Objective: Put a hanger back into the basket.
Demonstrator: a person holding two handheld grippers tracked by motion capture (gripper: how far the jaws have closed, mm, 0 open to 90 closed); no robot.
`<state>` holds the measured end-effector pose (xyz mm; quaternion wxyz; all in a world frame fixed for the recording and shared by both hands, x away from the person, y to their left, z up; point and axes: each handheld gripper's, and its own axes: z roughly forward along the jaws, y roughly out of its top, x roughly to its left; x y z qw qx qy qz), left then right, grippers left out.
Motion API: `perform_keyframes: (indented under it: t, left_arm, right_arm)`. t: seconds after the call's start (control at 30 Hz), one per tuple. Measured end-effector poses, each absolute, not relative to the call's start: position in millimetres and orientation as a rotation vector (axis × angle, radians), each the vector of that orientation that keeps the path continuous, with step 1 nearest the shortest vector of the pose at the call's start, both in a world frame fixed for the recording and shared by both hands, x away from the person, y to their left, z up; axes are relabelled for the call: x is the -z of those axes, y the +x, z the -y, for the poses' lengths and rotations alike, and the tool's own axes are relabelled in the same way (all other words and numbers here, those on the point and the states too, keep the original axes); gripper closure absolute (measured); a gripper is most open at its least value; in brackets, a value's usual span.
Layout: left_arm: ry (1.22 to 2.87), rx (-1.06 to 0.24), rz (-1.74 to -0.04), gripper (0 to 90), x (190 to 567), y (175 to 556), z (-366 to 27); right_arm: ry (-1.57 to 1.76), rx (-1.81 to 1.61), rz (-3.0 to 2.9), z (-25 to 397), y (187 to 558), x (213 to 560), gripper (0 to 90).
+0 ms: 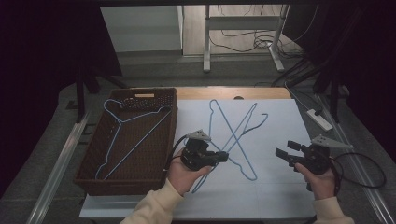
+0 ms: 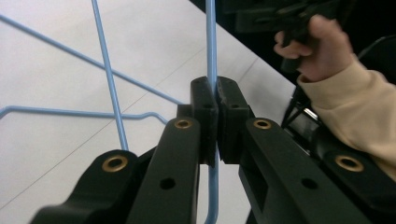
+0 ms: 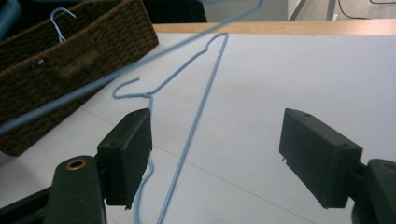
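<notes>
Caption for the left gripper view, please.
Left gripper, jaws shut on a blue wire hanger above the white tabletop.

Dim high view, dark edges, blurred foreground wire

Blue wire hanger (image 1: 232,140), pinched, on table.

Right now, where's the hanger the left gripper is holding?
In the high view, that blue hanger lies mid-table on the white sheet, crossing another hanger, right of the wicker basket; the left gripper clamps its wire.
</notes>
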<state>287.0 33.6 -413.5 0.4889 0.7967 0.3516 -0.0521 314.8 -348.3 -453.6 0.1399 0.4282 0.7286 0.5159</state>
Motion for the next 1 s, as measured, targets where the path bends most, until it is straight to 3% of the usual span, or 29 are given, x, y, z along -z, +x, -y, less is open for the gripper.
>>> perform_keyframes:
  t: [0.33,1.0]
  left_arm:
    - [1.91,0.099,-0.845,86.9,392,290,-60]
    - [1.79,0.029,-0.896,86.9,363,296,-167]
  right_arm:
    - [1.239,-1.432,-2.143,344,316,464,26.4]
    - [1.226,-1.361,-2.209,337,318,473,26.5]
